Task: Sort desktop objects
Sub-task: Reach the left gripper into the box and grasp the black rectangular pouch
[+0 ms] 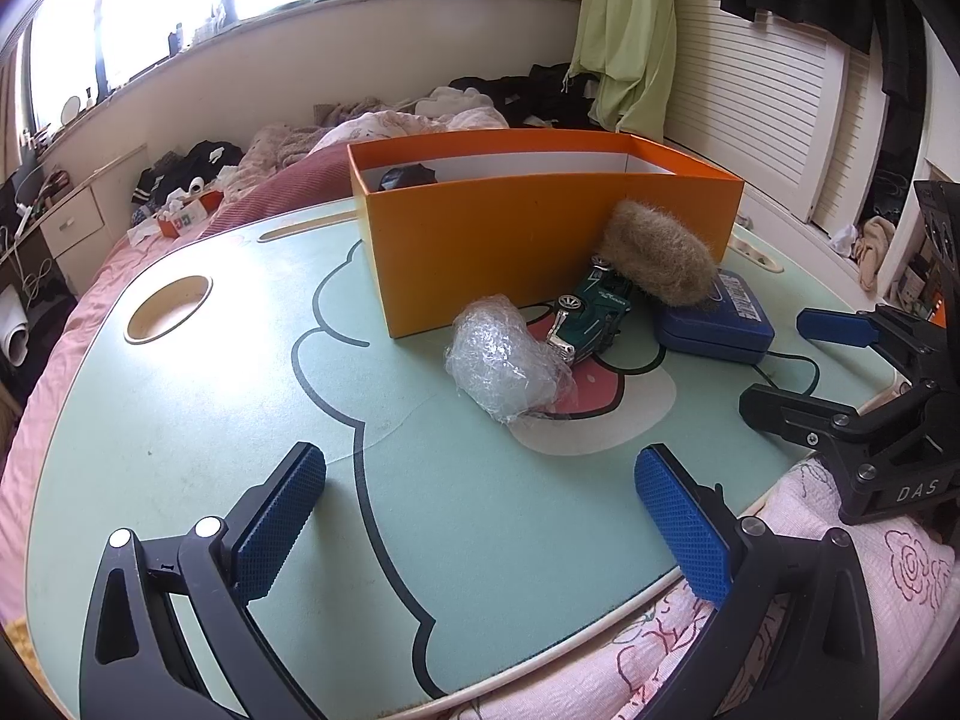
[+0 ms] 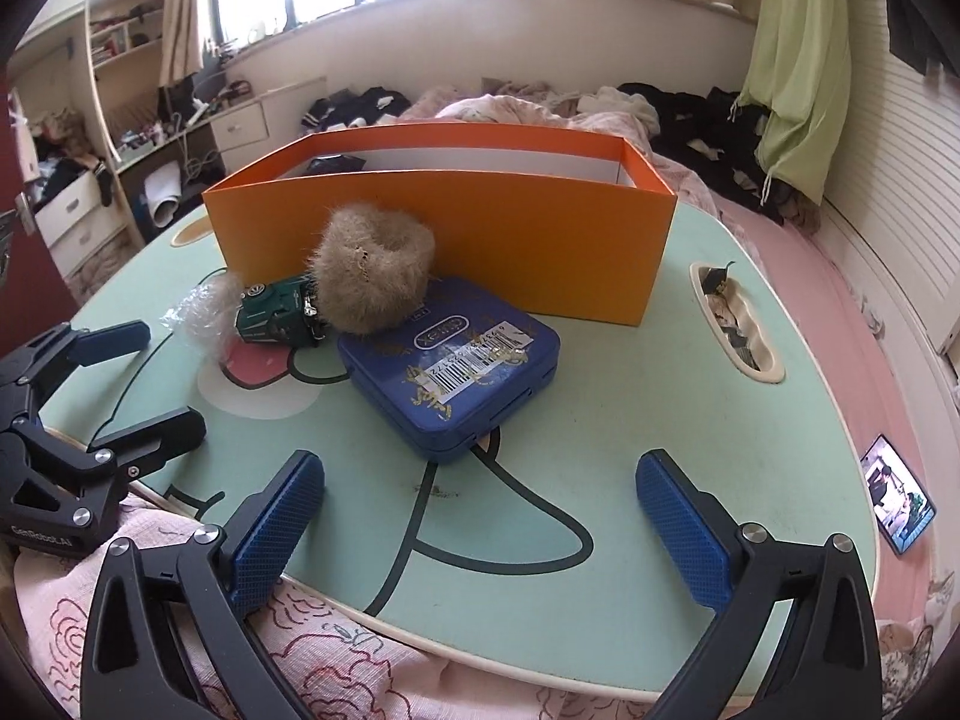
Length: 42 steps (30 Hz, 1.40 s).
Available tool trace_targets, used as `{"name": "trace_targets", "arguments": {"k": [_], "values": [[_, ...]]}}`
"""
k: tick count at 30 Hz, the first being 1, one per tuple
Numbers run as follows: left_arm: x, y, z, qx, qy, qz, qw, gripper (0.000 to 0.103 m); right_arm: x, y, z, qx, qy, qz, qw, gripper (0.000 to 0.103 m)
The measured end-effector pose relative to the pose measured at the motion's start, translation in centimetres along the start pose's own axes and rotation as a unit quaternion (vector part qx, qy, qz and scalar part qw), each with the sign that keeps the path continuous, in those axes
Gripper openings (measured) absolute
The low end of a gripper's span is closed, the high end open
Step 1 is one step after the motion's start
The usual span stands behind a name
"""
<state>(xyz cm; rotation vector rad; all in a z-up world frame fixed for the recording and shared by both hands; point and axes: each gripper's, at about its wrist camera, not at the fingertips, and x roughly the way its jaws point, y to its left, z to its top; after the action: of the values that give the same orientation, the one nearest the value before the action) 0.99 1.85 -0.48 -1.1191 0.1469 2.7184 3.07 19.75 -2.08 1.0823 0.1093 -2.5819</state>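
Both grippers hang over the lap table's near edge, angled downward, jaws wide and empty — left gripper [image 1: 480, 516], right gripper [image 2: 480, 522]. Mid-table, against the orange box [image 2: 456, 240], lie a blue tin [image 2: 450, 366], fluffy scrunchie [image 2: 375, 267], green toy car [image 1: 591, 315] and bubble-wrap bundle [image 1: 504, 360]. Only the right view shows a phone [image 2: 898, 493] on the bedding.

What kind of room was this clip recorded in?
Most likely a bedroom: the mint-green lap table sits on a bed with pink bedding, clothes lie heaped behind it, and a green garment hangs by louvered closet doors.
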Motion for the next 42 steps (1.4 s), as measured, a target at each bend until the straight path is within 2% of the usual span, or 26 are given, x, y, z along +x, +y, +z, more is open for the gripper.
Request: {"name": "trace_targets", "arguments": {"k": [12,14,16,20,23,25,27,29,30,31,32,36,40,41,42], "values": [[-0.1,0.3,0.1,-0.009,0.000,0.004,1.0000,0.103,0.0,0.0,0.4,0.000,0.000,0.000,1.000,0.103],[-0.5,0.8,0.2,-0.019,-0.008,-0.010,0.9997,0.103,0.0,0.0,0.4,0.000,0.000,0.000,1.000,0.103],[-1.4,1.2,0.7,-0.023,-0.023,-0.008,0.9994,0.103,0.0,0.0,0.3,0.000,0.000,0.000,1.000,0.103],[-3.9,2.0,4.0,-0.020,-0.081,0.032,0.9960,0.103,-0.1,0.1,0.3,0.000,0.000,0.000,1.000,0.103],[-4.0,2.3,8.0,-0.016,-0.078,0.034,0.9962,0.102,0.0,0.1,0.4,0.000,0.000,0.000,1.000,0.103],[-3.2,2.4,10.5,-0.017,-0.064,0.024,0.9975,0.092,0.0,0.1,0.3,0.000,0.000,0.000,1.000,0.103],[-1.5,2.3,13.0,-0.024,-0.025,-0.002,0.9994,0.079,-0.1,0.1,0.2,0.000,0.000,0.000,1.000,0.103],[1.2,1.9,15.0,-0.029,0.043,-0.041,0.9978,0.067,-0.1,0.1,0.2,0.000,0.000,0.000,1.000,0.103],[3.1,1.6,16.0,-0.036,0.083,-0.059,0.9942,0.060,0.0,0.1,0.3,0.000,0.000,0.000,1.000,0.103],[4.8,1.2,16.5,-0.041,0.115,-0.062,0.9906,0.057,-0.1,0.1,0.2,0.000,0.000,0.000,1.000,0.103],[6.6,0.9,17.2,-0.045,0.143,-0.053,0.9872,0.056,0.0,0.1,0.3,0.000,0.000,0.000,1.000,0.103],[10.1,-0.1,18.0,-0.042,0.177,0.001,0.9833,0.056,-0.1,0.2,0.3,0.000,0.000,0.000,1.000,0.103],[12.3,-0.2,18.4,-0.052,0.208,0.001,0.9767,0.056,-0.1,0.2,0.3,0.000,0.000,0.000,1.000,0.103],[12.7,-0.4,18.5,-0.051,0.213,0.004,0.9758,0.054,-0.1,0.3,0.4,0.000,0.000,0.000,1.000,0.103],[13.1,-0.5,18.4,-0.049,0.217,0.007,0.9749,0.048,-0.1,0.3,0.4,0.000,0.000,0.000,1.000,0.103]]}}
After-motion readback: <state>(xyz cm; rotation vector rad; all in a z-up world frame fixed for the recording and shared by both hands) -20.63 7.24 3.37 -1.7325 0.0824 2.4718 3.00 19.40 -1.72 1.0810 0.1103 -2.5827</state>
